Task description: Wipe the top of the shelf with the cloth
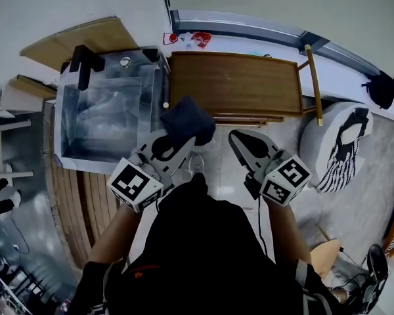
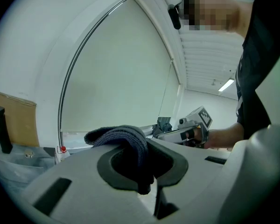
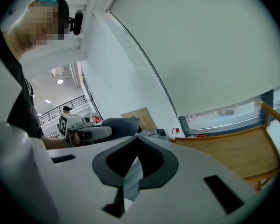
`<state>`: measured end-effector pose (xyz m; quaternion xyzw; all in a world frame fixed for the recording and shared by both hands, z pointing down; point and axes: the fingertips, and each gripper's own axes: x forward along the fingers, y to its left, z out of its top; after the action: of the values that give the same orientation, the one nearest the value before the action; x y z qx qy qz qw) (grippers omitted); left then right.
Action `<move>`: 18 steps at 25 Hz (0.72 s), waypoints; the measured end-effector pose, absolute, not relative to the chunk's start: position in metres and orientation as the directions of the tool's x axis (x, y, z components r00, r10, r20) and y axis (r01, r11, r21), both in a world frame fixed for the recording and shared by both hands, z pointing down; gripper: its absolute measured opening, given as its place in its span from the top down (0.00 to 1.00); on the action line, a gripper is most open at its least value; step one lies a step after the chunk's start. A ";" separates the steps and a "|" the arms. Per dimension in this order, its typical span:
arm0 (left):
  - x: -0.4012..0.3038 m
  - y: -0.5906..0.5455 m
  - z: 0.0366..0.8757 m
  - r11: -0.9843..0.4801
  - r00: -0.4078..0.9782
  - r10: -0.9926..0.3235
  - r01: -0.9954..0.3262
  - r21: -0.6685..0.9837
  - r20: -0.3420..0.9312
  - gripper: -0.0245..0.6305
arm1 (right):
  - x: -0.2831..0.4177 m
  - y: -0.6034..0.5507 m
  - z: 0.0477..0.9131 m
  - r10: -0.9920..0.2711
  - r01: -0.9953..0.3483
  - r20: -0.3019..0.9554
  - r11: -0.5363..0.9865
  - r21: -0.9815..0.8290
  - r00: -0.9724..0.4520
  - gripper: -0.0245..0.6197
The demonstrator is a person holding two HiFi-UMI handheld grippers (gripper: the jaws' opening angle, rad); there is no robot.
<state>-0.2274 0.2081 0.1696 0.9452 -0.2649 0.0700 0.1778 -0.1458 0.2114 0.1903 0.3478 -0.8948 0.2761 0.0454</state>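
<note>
A dark blue cloth is bunched between the jaws of my left gripper, which is shut on it just in front of the shelf. The left gripper view shows the cloth draped over the jaw tips of that gripper. The brown wooden shelf top lies ahead, bare, with a raised rail at its right end. My right gripper hovers beside the left one, before the shelf's front edge. In the right gripper view its jaws meet with nothing between them, and the shelf shows to the right.
A clear plastic-lined box stands left of the shelf, and cardboard leans behind it. A white bag with a striped cloth sits to the right. Small red items lie on the window sill behind.
</note>
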 end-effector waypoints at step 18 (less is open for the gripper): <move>-0.233 0.148 0.180 -0.797 0.853 -0.465 -0.520 0.307 0.238 0.89 | -0.145 0.155 0.198 -0.603 -0.658 0.290 0.582 -0.477 -0.743 0.95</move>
<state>-0.2334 0.1483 0.1800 0.9450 -0.2604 0.0755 0.1831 -0.1455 0.1550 0.1980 0.3550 -0.8882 0.2876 0.0482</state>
